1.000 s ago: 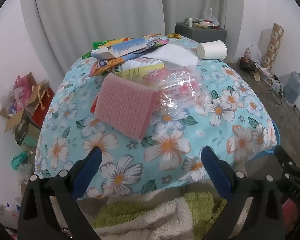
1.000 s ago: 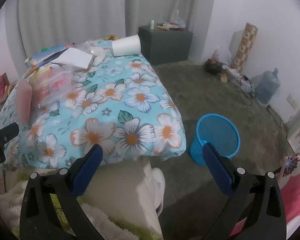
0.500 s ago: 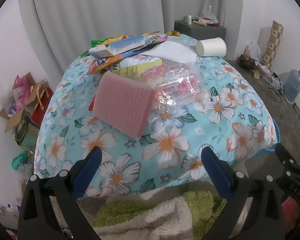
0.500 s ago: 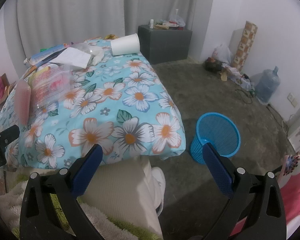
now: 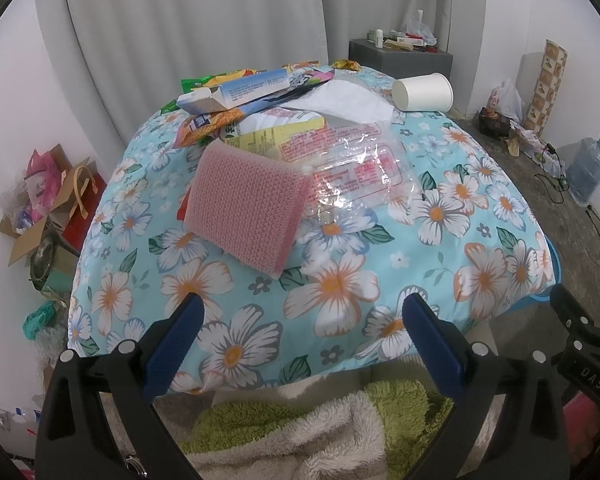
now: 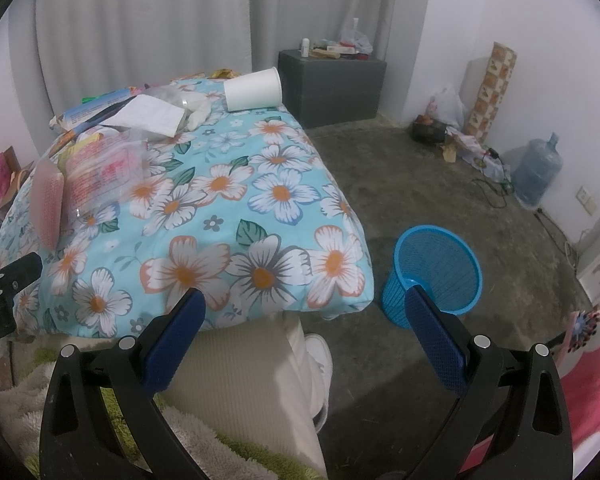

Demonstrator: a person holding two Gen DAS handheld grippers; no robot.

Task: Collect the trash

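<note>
Trash lies on a table under a floral cloth (image 5: 340, 280): a pink sponge (image 5: 246, 206), a clear plastic wrapper (image 5: 356, 172), a white paper sheet (image 5: 340, 98), snack packets and a long box (image 5: 240, 94), and a white paper cup (image 5: 422, 92) on its side. My left gripper (image 5: 300, 316) is open and empty, near the table's front edge. My right gripper (image 6: 306, 312) is open and empty, above the table's near right corner. A blue mesh bin (image 6: 436, 276) stands on the floor right of the table. The cup (image 6: 253, 89) and sponge (image 6: 50, 204) also show in the right wrist view.
A dark cabinet (image 6: 332, 80) with bottles stands behind the table. A water jug (image 6: 536, 178), cables and bags lie along the right wall. Boxes and bags (image 5: 48, 204) are piled left of the table. A fluffy green and white blanket (image 5: 300, 432) lies below the grippers.
Both grippers have risen slightly and stay open; the table sits a little lower in both views. Nothing on the table has moved.
</note>
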